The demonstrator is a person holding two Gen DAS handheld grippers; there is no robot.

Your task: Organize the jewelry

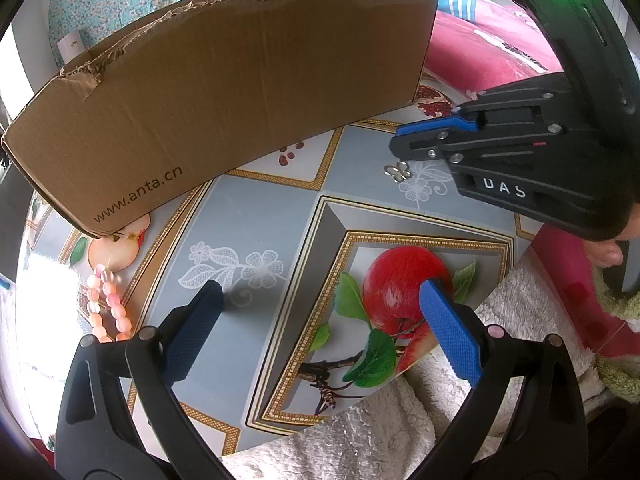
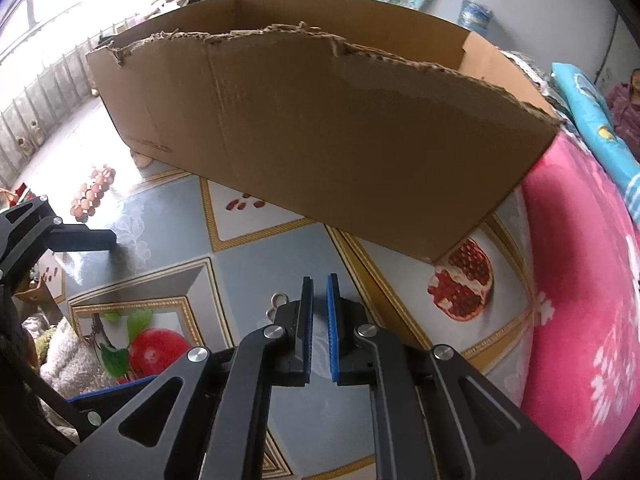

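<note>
1. Jaws of the right gripper (image 2: pixel 319 280) stand almost together with nothing seen between them, low over the table (image 1: pixel 272 216) near its right edge.
2. Just beside its tip lies a small silver clasp (image 1: pixel 397 171), perhaps an earring; the view is too small to tell.
3. The left gripper (image 1: pixel 324 296) hovers spread wide and empty near the front edge.
4. A pink bead bracelet (image 1: pixel 107 304) lies at the left edge, near the box (image 1: pixel 240 92).

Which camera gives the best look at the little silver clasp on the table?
The left wrist view. There the silver clasp lies in full sight on the table, just off the right gripper tips. In the right wrist view only part of it peeks out beside that gripper's left finger.
</note>
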